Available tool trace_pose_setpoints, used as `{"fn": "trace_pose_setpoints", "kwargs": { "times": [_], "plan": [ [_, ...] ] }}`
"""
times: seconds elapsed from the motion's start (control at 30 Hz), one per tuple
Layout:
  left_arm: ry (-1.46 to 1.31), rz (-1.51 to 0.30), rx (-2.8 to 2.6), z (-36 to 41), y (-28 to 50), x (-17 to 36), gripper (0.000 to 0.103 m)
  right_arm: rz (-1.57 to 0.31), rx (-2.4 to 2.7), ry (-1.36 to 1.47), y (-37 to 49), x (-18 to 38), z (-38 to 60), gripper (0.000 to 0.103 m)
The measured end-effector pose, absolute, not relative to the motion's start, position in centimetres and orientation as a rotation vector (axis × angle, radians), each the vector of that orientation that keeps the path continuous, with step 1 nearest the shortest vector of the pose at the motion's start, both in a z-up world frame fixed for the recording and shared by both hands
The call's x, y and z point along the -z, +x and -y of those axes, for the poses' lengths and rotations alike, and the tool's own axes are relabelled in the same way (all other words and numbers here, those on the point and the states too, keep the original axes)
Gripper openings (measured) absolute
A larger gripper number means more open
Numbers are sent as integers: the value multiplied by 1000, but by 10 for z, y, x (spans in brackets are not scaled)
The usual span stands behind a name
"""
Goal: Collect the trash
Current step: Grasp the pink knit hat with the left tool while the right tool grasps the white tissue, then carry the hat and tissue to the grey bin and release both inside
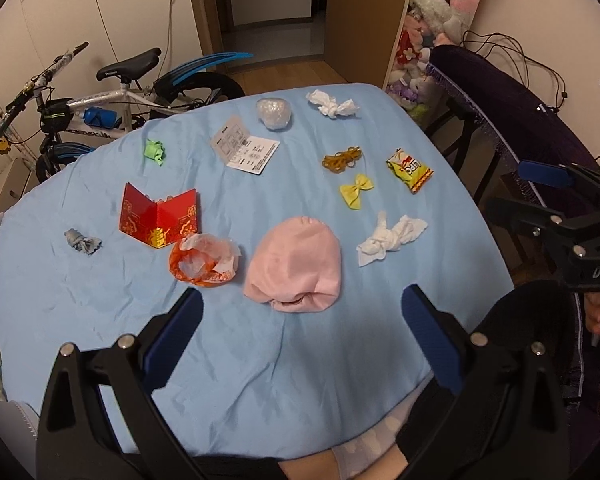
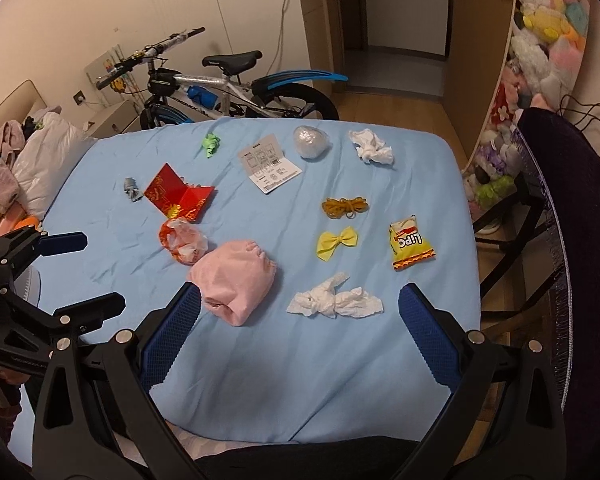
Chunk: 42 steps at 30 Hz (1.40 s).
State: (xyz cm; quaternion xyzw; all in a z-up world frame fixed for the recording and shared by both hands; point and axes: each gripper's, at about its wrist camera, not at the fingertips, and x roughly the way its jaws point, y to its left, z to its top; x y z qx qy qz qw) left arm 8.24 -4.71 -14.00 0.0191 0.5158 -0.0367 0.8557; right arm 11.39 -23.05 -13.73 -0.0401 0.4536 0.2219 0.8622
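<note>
Grippers, left [image 1: 302, 322] & right [image 2: 300, 320], both spread wide, empty; "LIPO" snack packet [image 2: 411, 245] ahead-right of right gripper.

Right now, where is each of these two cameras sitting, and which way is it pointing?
Left wrist view: rides on the left gripper, above the near edge of the blue table, facing the far wall; its open blue fingers frame the pink hat, and the right gripper shows at right.
Right wrist view: rides on the right gripper, facing the same way; its fingers frame the twisted white tissue, with the left gripper at left.
Both share the table, its litter and the bicycle.
</note>
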Motion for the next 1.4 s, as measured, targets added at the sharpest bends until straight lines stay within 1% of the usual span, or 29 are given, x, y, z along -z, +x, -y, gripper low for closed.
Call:
{"fn": "trace_pose_setpoints", "kwargs": {
  "times": [0.23, 0.47, 0.6, 0.67, 0.73, 0.8, 0.87, 0.9, 0.97, 1.03, 1.1, 1.13, 1.2, 1.4],
  "plan": [
    [46, -1154, 82, 43, 122, 201, 99, -1005, -386, -78, 154, 196, 222, 96],
    [75, -1208, 86, 39, 152, 257, 99, -1100, -315, -74, 187, 259, 214, 95],
    [89, -1229, 113, 39, 161, 281, 99, -1162, -297, -100, 197, 287, 208, 88],
    [78, -1238, 125, 39, 163, 289, 98, -1200, -292, -117, 201, 301, 204, 82],
    [67, -1247, 140, 39, 166, 297, 97, -1253, -296, -134, 204, 314, 201, 73],
    [69, -1246, 152, 41, 167, 302, 95, -1300, -309, -147, 204, 325, 199, 68],
    [89, -1252, 167, 46, 167, 308, 76, -1338, -328, -157, 205, 334, 195, 63],
    [101, -1264, 174, 48, 167, 311, 62, -1344, -332, -167, 204, 336, 193, 61],
    [110, -1258, 185, 51, 165, 313, 53, -1332, -343, -180, 201, 336, 189, 48],
    [134, -1246, 206, 54, 162, 312, 35, -1326, -369, -174, 198, 335, 187, 35],
    [138, -1234, 215, 55, 160, 309, 26, -1314, -387, -167, 196, 333, 186, 32],
    [133, -1230, 222, 54, 160, 306, 23, -1306, -391, -165, 194, 332, 185, 31],
    [119, -1224, 235, 51, 157, 300, 19, -1287, -400, -160, 192, 327, 185, 30],
    [73, -1175, 232, 38, 138, 270, 17, -1202, -444, -198, 177, 298, 177, 30]
  ]
}}
